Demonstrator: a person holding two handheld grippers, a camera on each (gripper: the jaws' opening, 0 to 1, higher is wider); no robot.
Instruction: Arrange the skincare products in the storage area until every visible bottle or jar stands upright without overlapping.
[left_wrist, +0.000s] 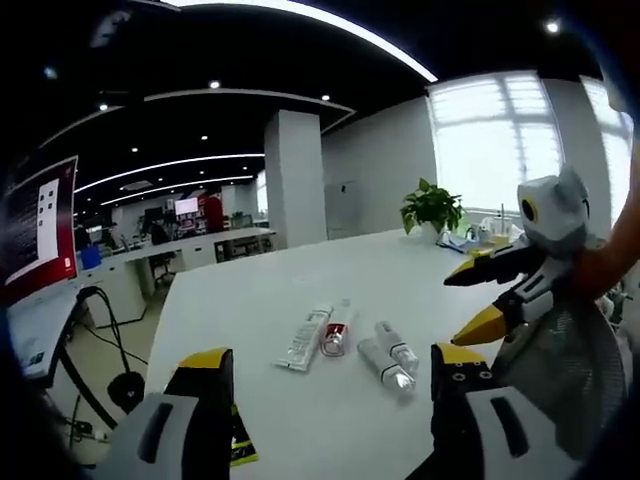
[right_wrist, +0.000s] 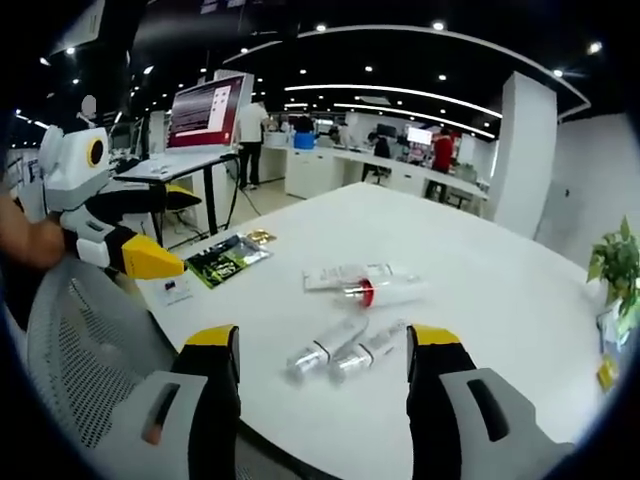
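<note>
- Four skincare items lie flat on the white table (right_wrist: 520, 300), none upright: a white tube (right_wrist: 345, 275), a clear tube with a red cap (right_wrist: 385, 293), and two clear bottles (right_wrist: 322, 350) (right_wrist: 368, 350) side by side.
- In the left gripper view the same cluster sits mid-table: the white tube (left_wrist: 305, 338) and the red-capped tube (left_wrist: 337, 330) touching, the two bottles (left_wrist: 392, 350) just beside them to the right.
- The bottles lie close together, about parallel, their caps towards the right gripper (right_wrist: 322, 375); whether they touch, I cannot tell.
- Right gripper hangs above the table edge nearest the person, jaws spread wide with nothing between them, aimed at the two bottles and apart from them.
- Left gripper (left_wrist: 330, 400) hovers over the table too, jaws spread apart and empty, the cluster ahead between them.
- In the left gripper view the right gripper (left_wrist: 500, 290) comes in from the right, yellow tips pointing in over the table, a hand (left_wrist: 610, 255) behind it.
- In the right gripper view the left gripper (right_wrist: 140, 255) enters from the left, held level, gripped by a hand (right_wrist: 25, 245).
- A grey mesh chair (right_wrist: 90, 340) stands below it by the table edge.
- A dark packet (right_wrist: 228, 258) lies on the table corner, well apart from the tubes.
- A potted plant (left_wrist: 432, 208) sits at the far end of the table; a monitor (right_wrist: 208, 108) stands on a desk beyond.
</note>
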